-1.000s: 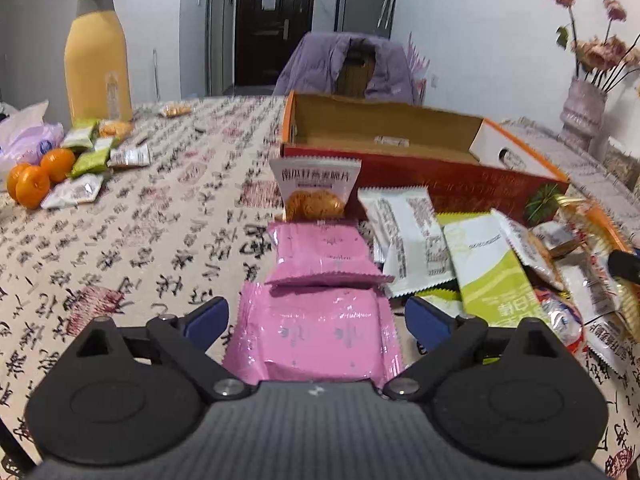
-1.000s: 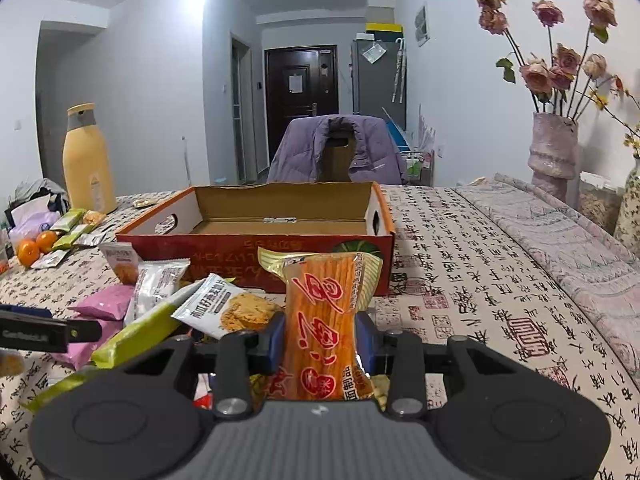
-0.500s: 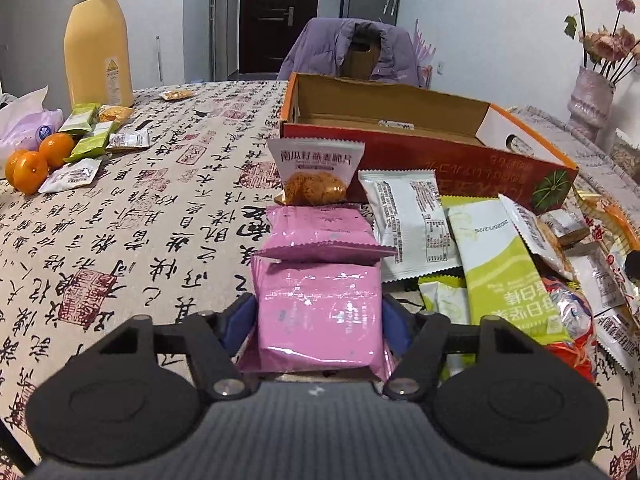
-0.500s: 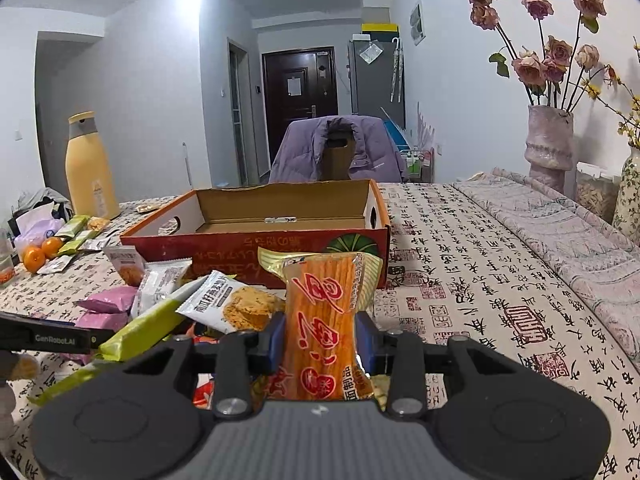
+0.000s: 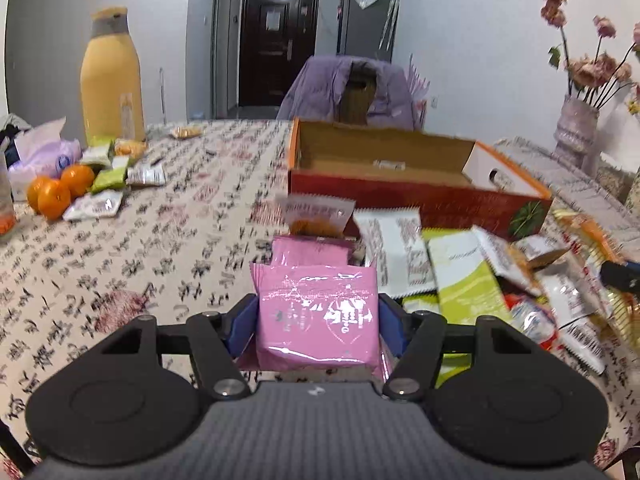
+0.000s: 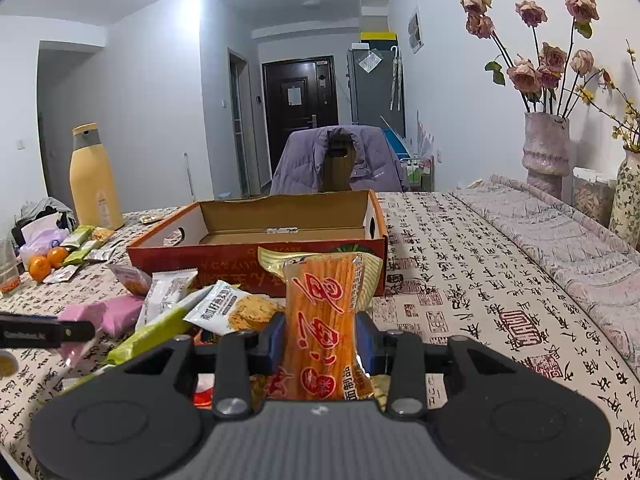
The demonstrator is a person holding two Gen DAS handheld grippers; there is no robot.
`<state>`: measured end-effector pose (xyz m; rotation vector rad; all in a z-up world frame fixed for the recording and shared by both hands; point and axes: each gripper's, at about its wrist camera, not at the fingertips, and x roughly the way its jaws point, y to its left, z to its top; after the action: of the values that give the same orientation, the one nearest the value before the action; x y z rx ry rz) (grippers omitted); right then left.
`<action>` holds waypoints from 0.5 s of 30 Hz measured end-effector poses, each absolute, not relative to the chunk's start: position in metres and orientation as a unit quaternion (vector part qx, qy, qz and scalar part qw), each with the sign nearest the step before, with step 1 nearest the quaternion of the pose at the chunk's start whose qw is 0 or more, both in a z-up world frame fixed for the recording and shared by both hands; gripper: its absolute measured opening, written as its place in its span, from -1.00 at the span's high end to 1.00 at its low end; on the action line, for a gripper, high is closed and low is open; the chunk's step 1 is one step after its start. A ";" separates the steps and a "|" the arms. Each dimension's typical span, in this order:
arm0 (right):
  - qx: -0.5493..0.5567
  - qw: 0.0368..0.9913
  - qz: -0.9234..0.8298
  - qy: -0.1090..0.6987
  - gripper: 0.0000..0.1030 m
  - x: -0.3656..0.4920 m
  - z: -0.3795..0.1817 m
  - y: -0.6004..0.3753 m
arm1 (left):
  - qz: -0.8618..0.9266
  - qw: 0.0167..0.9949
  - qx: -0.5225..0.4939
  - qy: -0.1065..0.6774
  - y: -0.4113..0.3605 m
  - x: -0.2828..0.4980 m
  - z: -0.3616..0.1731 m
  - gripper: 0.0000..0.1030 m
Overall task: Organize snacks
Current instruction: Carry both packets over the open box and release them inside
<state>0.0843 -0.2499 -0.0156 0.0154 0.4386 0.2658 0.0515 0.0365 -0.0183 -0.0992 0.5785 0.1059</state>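
From the left wrist, the left gripper (image 5: 318, 320) is clamped on a pink packet (image 5: 318, 316), its blue pads pressed to both sides. The packet is glossy and squarish, with faint white print, and sits raised in front of the camera. A second pink packet (image 5: 310, 250) lies flat on the table just behind it, so two pink ones show here. Beyond that stands a small cookie packet (image 5: 316, 218), leaning toward the open cardboard box (image 5: 416, 184). To the right lies a loose pile: a white packet (image 5: 394, 248), a green one (image 5: 464, 276) and others too jumbled to count. Far left are two oranges (image 5: 60, 192) beside a tall yellow bottle (image 5: 112, 80).

From the right wrist, the right gripper (image 6: 320, 338) grips an orange packet (image 6: 320, 320) — long, upright, red characters down its face, gold crimped top. This view alone shows that packet whole, and the box's bare floor. The left gripper's black side pokes in at the left edge beside the pink packets. One vase of dried roses (image 6: 546, 148) stands on the right; a second, patterned vase (image 6: 628, 196) sits at the edge.
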 end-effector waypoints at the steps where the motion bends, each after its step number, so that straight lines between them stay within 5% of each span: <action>1: 0.007 0.967 0.132 0.216 0.31 0.085 -0.015 -0.249 | 0.051 0.958 -0.048 0.279 0.036 0.050 -0.015 -0.25; 15: -0.017 0.974 0.146 0.174 0.31 0.133 0.022 -0.229 | 0.038 0.977 -0.021 0.210 0.015 0.094 0.036 -0.25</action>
<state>0.1331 -0.2290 0.0220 -0.0335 0.3508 0.2942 0.0936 0.0146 0.0358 -0.0424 0.4235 0.0762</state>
